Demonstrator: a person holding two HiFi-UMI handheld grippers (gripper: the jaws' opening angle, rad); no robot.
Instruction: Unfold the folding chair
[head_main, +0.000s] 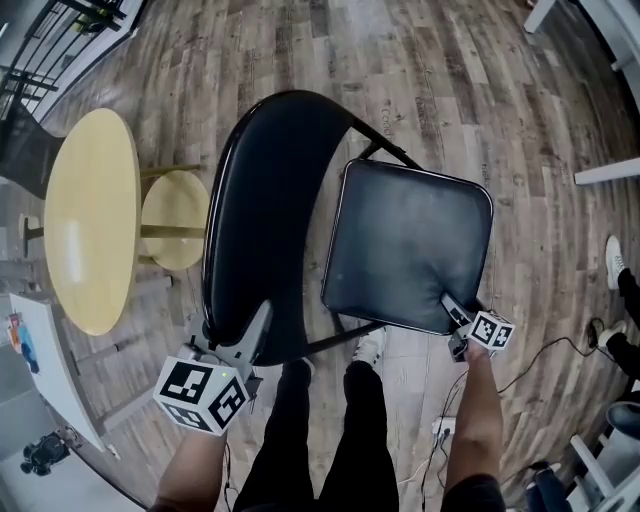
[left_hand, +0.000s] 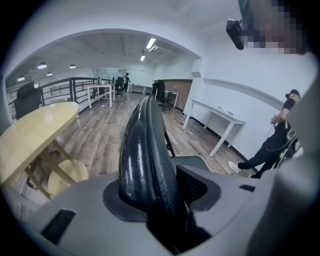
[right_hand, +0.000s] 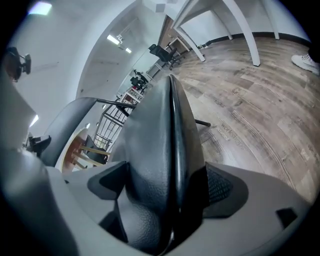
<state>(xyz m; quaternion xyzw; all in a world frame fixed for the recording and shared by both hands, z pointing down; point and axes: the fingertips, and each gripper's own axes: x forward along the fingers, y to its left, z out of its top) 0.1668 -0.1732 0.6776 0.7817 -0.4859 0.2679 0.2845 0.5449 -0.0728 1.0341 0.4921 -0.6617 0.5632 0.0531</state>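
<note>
Wood floor (head_main: 450, 80) | we clamp left gripper (head_main: 248, 338) on backrest (head_main: 262, 190), right gripper (head_main: 456, 312) on seat (head_main: 410, 240) | chair (head_main: 290, 300) seems nearly open; seat left to settle.

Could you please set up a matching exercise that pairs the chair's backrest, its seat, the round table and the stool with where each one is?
Things:
1. backrest
2. seat
3. round table
4. stool

Places:
A. held at its near corner by the right gripper
B. between the table and the backrest
C. held at its near edge by the left gripper
D. farthest left of the four in the head view

Pairs: 1-C, 2-A, 3-D, 4-B
</note>
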